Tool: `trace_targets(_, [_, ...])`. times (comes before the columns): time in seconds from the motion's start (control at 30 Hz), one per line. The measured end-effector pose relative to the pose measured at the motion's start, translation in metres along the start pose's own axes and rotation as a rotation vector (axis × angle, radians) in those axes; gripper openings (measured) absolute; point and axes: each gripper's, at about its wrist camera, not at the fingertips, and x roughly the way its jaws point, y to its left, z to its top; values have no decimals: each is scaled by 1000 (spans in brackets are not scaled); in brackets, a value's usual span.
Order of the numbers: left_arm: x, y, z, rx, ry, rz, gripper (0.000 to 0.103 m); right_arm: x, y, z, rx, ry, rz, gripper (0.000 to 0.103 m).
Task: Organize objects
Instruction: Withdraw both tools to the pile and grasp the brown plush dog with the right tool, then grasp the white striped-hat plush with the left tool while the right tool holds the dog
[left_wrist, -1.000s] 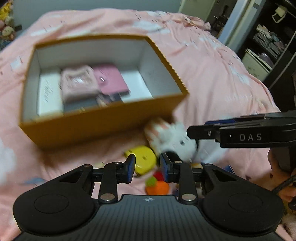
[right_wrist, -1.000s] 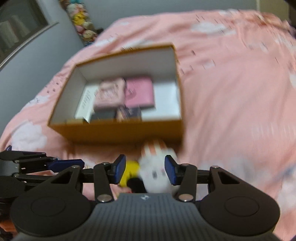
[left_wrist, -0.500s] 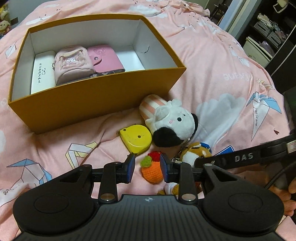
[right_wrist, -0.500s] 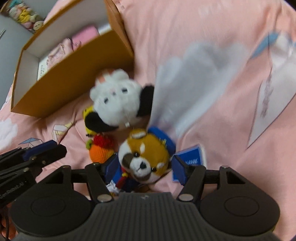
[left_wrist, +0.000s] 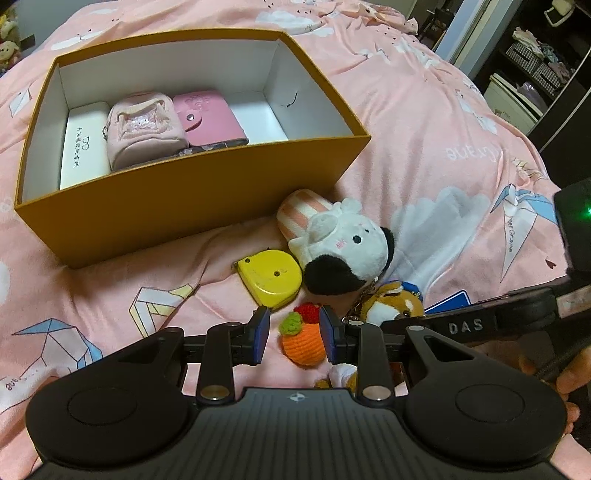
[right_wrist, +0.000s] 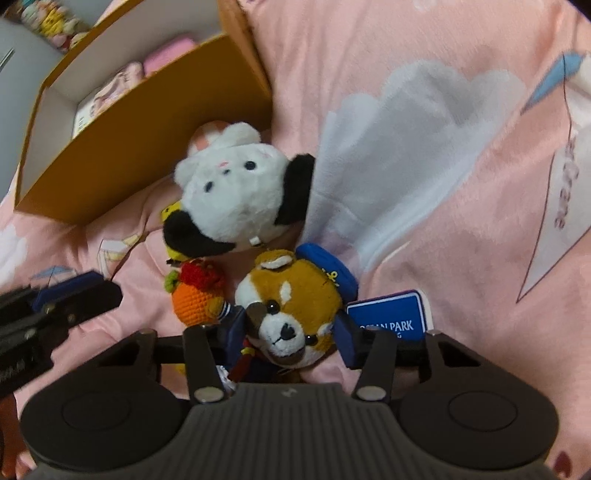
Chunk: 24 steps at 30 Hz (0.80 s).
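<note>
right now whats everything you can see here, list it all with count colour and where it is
box: 1, mustard outside, white inside, open, on the bedspread
white case: 1, in the box, left end
pink pouch: 1, pale pink, in the box beside the white case
pink wallet: 1, in the box, right of the pouch
white plush: 1, white and black, on the bedspread in front of the box
tape measure: 1, yellow, left of the white plush
crochet fruit: 1, orange, between the left gripper's fingers
red panda plush: 1, brown and white, blue cap, between the right gripper's fingers
blue tag: 1, beside the panda
bedspread: 1, pink
left gripper: open
right gripper: around the panda, contact unclear
</note>
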Motion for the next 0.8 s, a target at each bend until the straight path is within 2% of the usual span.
trace_targets(0.3, [-5, 2, 13, -58, -36, -65, 34, -58, 17, 7, -198, -128, -83, 50])
trace_targets(0.47, [0, 8, 31, -159, -54, -142, 36, -86, 29, 20, -322, -233, -157, 50])
trace_targets(0.57, [11, 13, 39, -239, -47, -167, 47, -88, 33, 33, -384, -280, -200, 50])
trace_targets(0.67, [28, 18, 45, -316, -18, -178, 51, -78, 29, 48, -407, -288, -211, 51])
trace_targets(0.8, [45, 20, 50, -360, -5, -170, 57, -57, 29, 62, -433, -267, -243, 51])
